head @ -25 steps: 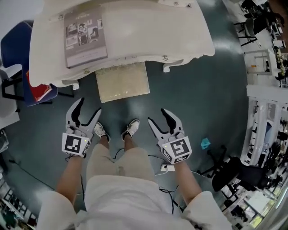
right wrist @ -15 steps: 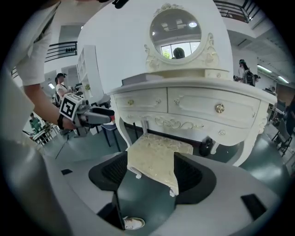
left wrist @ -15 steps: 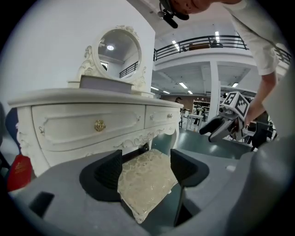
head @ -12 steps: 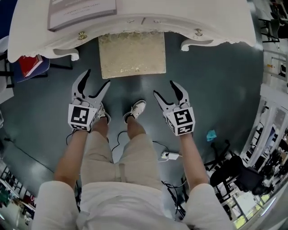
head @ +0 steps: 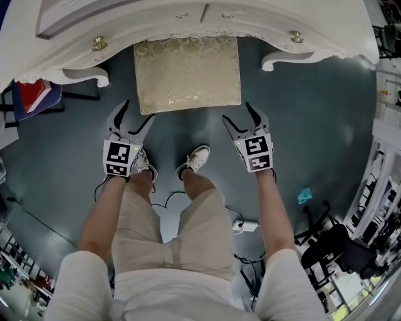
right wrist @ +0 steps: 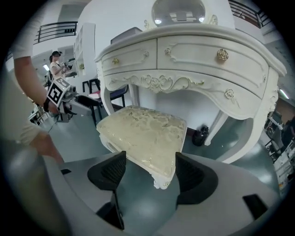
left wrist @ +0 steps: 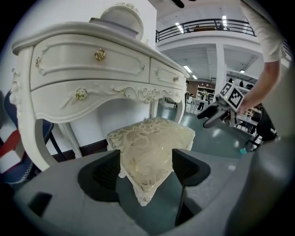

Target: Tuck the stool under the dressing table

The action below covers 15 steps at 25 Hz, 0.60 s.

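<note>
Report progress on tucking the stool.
Nothing is done yet: the stool stands mostly out in front of the dressing table. In hand: the left gripper and right gripper, whose jaws have just been opening, each aim at a near stool corner, nothing gripped between them. Left: take hold and push it under.

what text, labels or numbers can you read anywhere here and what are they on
No readable text in any view.
Cubes on the left tool and right tool: black-and-white square patterns, no letters or numbers. Both tools' jaws have just been opening, a near corner of the stool in each gap, not gripped.
Grey flat item on the dressing table: only an edge shows, print unreadable.
Stool: none.
</note>
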Each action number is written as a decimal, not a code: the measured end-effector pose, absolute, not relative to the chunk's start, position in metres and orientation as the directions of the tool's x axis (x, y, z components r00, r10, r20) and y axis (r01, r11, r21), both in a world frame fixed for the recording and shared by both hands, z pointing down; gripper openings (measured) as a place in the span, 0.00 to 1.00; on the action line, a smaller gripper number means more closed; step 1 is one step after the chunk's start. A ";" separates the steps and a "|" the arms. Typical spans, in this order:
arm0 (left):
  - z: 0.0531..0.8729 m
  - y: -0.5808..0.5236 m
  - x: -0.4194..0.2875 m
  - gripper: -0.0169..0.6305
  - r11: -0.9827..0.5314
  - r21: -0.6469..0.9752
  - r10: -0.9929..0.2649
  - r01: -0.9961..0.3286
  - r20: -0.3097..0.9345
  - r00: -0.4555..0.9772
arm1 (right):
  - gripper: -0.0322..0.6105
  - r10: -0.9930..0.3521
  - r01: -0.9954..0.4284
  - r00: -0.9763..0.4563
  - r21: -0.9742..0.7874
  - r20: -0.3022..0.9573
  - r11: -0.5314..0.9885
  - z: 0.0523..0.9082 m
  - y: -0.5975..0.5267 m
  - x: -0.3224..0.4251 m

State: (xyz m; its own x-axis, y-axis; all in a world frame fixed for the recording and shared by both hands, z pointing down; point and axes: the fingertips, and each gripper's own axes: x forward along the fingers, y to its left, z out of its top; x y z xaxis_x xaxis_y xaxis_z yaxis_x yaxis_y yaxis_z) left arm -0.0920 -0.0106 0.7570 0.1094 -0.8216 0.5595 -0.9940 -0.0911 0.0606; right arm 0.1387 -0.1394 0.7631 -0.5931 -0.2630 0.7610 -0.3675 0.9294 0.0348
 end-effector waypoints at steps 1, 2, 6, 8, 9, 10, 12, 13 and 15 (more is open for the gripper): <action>0.768 -0.009 -0.092 0.57 -0.091 0.058 -0.814 -0.994 0.570 0.107 | 0.55 -0.260 -0.359 -0.582 0.043 0.771 0.932 0.773 -0.141 0.141; 0.779 -0.008 -0.092 0.57 -0.090 0.056 -0.805 -0.994 0.583 0.106 | 0.56 -0.259 -0.354 -0.569 0.052 0.781 0.934 0.782 -0.143 0.143; 0.813 -0.004 -0.088 0.58 -0.092 0.064 -0.773 -0.994 0.624 0.112 | 0.56 -0.274 -0.359 -0.527 0.081 0.805 0.930 0.812 -0.151 0.151; 0.822 -0.002 -0.085 0.58 -0.109 0.064 -0.766 -0.992 0.631 0.125 | 0.54 -0.285 -0.377 -0.517 0.084 0.807 0.922 0.822 -0.155 0.153; 0.825 -0.001 -0.084 0.58 -0.117 0.062 -0.763 -0.991 0.633 0.130 | 0.53 -0.291 -0.384 -0.512 0.088 0.808 0.919 0.825 -0.157 0.154; 0.828 -0.001 -0.083 0.58 -0.123 0.061 -0.760 -0.990 0.636 0.134 | 0.53 -0.297 -0.387 -0.505 0.095 0.811 0.917 0.828 -0.158 0.154; 0.836 0.000 -0.083 0.58 -0.127 0.058 -0.745 -0.990 0.654 0.134 | 0.52 -0.301 -0.388 -0.490 0.105 0.818 0.916 0.835 -0.160 0.155; 0.841 0.001 -0.083 0.58 -0.127 0.058 -0.733 -0.990 0.667 0.133 | 0.52 -0.300 -0.390 -0.485 0.104 0.822 0.915 0.839 -0.160 0.156; 0.849 0.001 -0.084 0.58 -0.125 0.061 -0.716 -0.990 0.685 0.133 | 0.51 -0.302 -0.391 -0.474 0.110 0.827 0.914 0.846 -0.162 0.154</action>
State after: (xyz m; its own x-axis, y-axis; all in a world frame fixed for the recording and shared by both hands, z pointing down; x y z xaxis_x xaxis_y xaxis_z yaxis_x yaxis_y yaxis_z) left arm -0.0837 0.0008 0.8494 0.1325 -0.7161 0.6853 -0.9903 -0.1248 0.0611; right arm 0.1539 -0.1620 0.8457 -0.4744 -0.3023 0.8268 -0.3909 0.9139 0.1098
